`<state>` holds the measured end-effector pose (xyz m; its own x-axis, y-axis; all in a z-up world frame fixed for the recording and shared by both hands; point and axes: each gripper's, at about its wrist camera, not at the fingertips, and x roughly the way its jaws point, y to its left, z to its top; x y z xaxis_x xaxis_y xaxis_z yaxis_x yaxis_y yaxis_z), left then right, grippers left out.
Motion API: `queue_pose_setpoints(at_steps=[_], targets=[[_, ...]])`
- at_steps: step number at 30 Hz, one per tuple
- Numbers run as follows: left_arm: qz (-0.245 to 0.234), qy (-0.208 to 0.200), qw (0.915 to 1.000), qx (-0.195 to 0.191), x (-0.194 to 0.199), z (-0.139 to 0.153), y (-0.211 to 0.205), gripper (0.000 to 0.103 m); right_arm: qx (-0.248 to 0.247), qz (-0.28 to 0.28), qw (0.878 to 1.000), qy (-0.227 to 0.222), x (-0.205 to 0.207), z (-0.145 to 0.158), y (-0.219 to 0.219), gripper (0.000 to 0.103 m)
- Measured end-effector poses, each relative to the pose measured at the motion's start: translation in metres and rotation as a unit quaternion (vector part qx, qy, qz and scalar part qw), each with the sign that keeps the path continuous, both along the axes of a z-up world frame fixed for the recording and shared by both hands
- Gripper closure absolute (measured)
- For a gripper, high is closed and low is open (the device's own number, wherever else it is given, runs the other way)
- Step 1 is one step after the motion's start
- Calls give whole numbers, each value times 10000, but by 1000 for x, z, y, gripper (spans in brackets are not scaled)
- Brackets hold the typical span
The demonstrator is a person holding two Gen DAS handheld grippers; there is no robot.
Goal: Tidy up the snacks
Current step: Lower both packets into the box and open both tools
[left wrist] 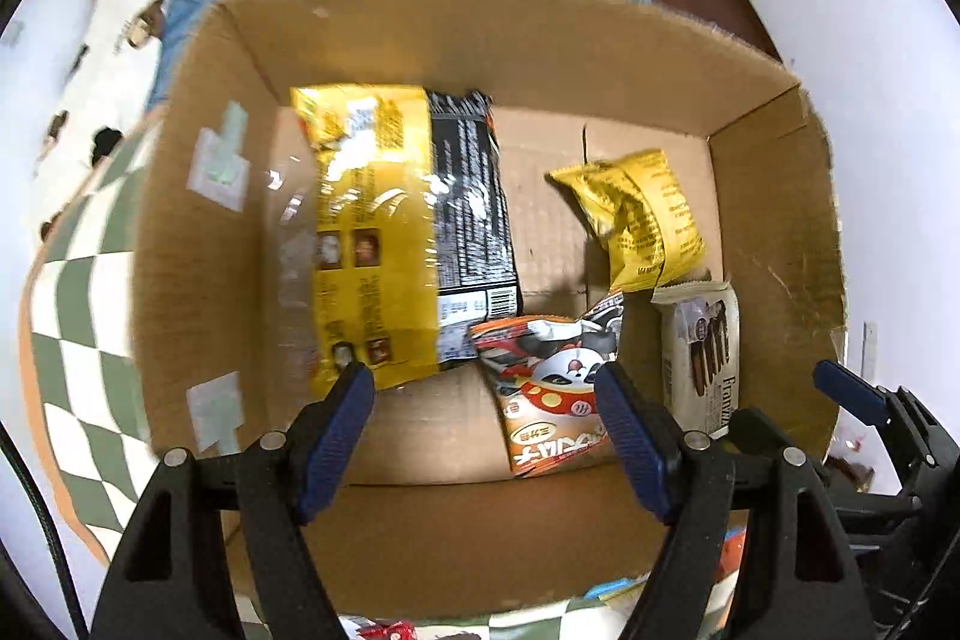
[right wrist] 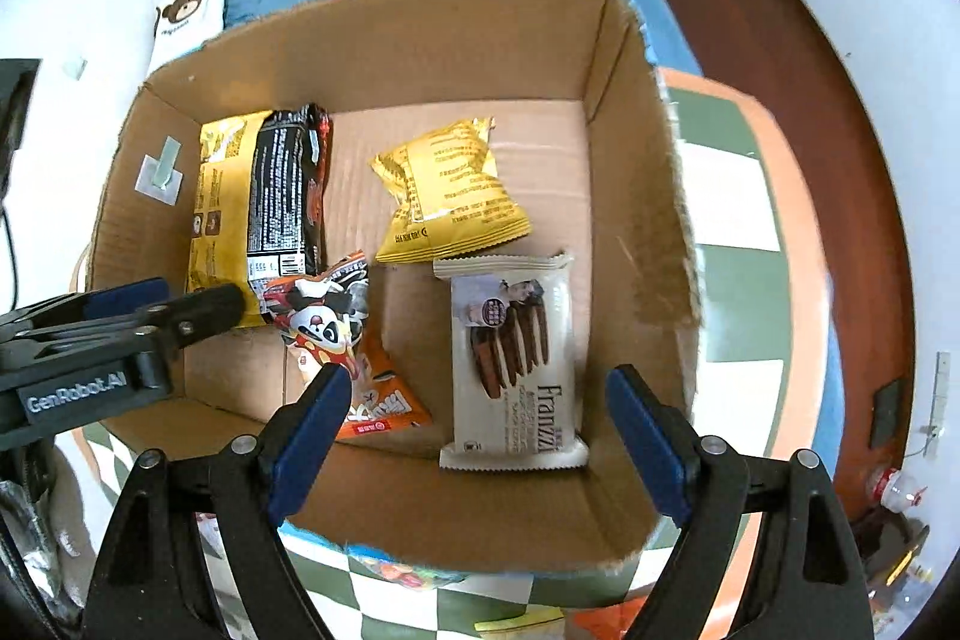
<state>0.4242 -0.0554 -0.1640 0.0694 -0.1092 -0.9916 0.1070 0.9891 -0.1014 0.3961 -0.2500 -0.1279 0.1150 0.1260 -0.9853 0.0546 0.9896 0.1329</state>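
The cardboard box (right wrist: 636, 196) is serving as the landmark, and every snack in view is lying on its floor. Against the box's left wall, a large yellow bag (left wrist: 372, 232) is leaning, half covered by a black packet (right wrist: 288, 196) lying along its right side. Both are looking glossy and slippery, light for their size and crushable, so their crimped end seams seem the safest places to pinch. Near the box's front wall, left of centre, an orange cartoon pouch (right wrist: 336, 334) is lying crumpled; it probably yields easily, and its flat sealed edge is offering the best hold. Around the box's middle, a small yellow pouch (right wrist: 450, 196) is sitting puffed with air, likely to slide out of a squeeze across its belly, so its gathered corner looks better. Toward the box's right wall, a cream wafer pack (right wrist: 516, 358) is lying flat; it looks stiffer but its contents are likely brittle, so a gentle grip across its narrow width seems wise.

The left gripper (left wrist: 486, 436) is hanging over the box's front left part with its jaws spread and nothing between them. The right gripper (right wrist: 480, 436) is hovering over the box's front edge, jaws likewise wide apart and empty, with the wafer pack lying below the gap but untouched.
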Motion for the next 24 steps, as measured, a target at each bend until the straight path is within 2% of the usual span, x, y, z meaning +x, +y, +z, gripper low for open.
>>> queue_pose_setpoints(at_steps=[6,13,19,24], targets=[[15,-594,9982,106,-24,36,9,28,-110,-117,9989,-440,-21,30,-4,19],[47,-1243,9920,192,-50,72,17,28,-232,-176,9946,-998,-47,67,8,25],[85,-1400,9901,106,-74,81,22,28,-70,-260,9915,-1271,-73,91,16,27],[233,-1384,9901,41,-102,77,40,28,169,-363,9907,-1302,-102,98,20,26]])
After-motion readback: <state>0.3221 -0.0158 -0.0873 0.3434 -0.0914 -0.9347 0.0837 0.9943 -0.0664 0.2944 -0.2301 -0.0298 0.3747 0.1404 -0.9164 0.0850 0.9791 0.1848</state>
